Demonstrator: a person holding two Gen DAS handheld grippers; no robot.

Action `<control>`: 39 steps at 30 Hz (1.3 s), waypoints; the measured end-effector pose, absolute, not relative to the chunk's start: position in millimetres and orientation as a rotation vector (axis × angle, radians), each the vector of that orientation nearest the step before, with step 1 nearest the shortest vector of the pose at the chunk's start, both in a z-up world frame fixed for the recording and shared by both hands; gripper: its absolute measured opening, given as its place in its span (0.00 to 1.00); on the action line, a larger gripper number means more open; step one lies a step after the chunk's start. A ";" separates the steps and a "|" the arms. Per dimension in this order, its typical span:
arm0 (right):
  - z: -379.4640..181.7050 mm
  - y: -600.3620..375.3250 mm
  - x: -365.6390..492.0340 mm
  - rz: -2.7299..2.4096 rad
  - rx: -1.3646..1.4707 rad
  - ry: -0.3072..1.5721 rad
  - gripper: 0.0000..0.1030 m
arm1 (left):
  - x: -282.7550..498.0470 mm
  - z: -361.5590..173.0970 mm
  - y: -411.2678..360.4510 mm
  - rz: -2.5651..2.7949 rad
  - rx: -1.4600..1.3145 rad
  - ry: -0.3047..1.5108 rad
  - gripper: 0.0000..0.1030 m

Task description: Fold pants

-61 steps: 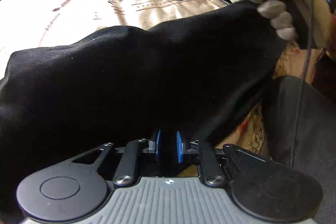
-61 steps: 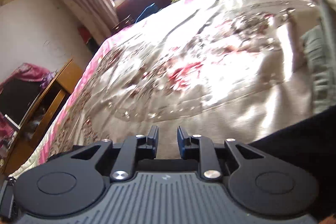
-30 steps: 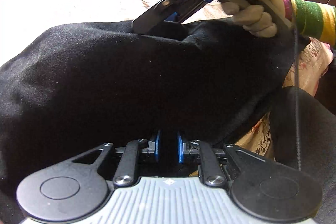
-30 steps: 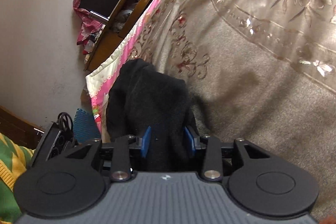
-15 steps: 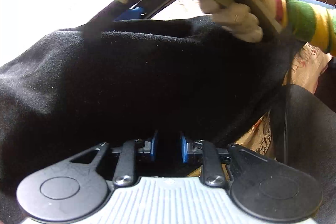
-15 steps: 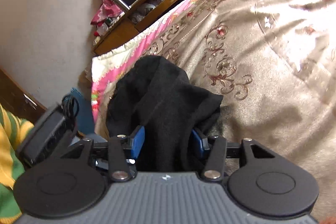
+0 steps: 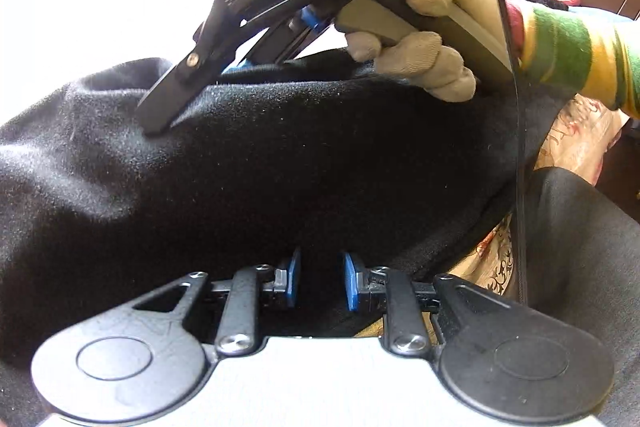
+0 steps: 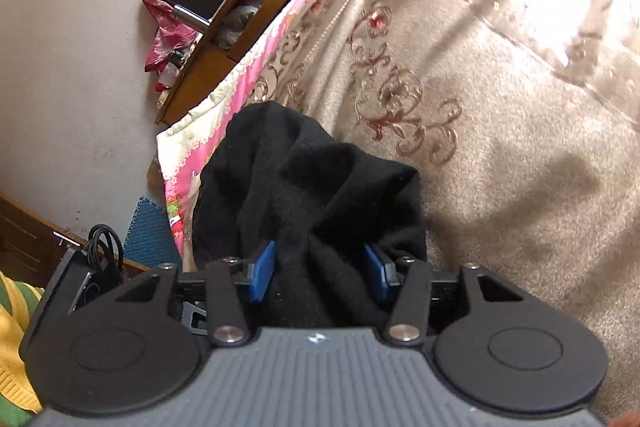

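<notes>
Our left gripper point(image 7: 320, 281) has its blue pads set narrowly, with a fold of the black pants point(image 7: 280, 163) bunched between them; we cannot tell whether the pads press the cloth. Our right gripper point(image 8: 320, 277) stands wider, a thick gather of the pants point(image 8: 316, 187) between its pads, which look to stand slightly off the fabric on both sides. In the left wrist view the gloved right hand point(image 7: 420, 39) grips the handle, and the right gripper's outer finger lies on top of the cloth.

The pants lie heaped at the near edge of the bed, on a beige floral bedspread point(image 8: 500, 131) with a pink border. Beyond the heap, the bedspread runs broad and bare.

Beside the bed stands a wooden cabinet point(image 8: 240, 27); its open shelf holds small clutter we cannot make out.
</notes>
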State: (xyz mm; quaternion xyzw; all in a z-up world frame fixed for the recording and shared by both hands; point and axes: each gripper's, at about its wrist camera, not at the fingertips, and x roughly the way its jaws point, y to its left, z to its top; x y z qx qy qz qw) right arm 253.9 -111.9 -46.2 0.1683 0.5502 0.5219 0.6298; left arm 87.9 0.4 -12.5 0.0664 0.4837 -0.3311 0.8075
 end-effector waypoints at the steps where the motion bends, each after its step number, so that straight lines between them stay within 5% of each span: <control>1: -46.3 -110.2 256.0 1.192 0.390 1.265 0.50 | 88.4 -12.4 2.2 -0.709 0.133 1.036 0.35; 6: -46.8 -116.0 282.1 1.128 0.617 1.175 0.49 | 89.5 -11.3 5.9 -0.710 0.110 1.041 0.35; 12: -62.0 -139.4 307.8 0.925 0.786 1.135 0.21 | 87.4 -9.0 6.9 -0.704 0.132 1.039 0.36; 22: 20.5 -182.7 210.1 0.738 0.415 0.949 0.25 | 85.3 -5.8 11.9 -0.694 0.106 1.036 0.36; 31: -26.7 -216.8 80.2 0.469 0.373 1.190 0.23 | 64.6 3.5 -6.0 -0.672 0.274 1.029 0.37; 39: 9.1 -254.3 39.4 0.323 0.450 1.047 0.28 | 38.7 14.3 -29.6 -0.733 0.344 0.941 0.37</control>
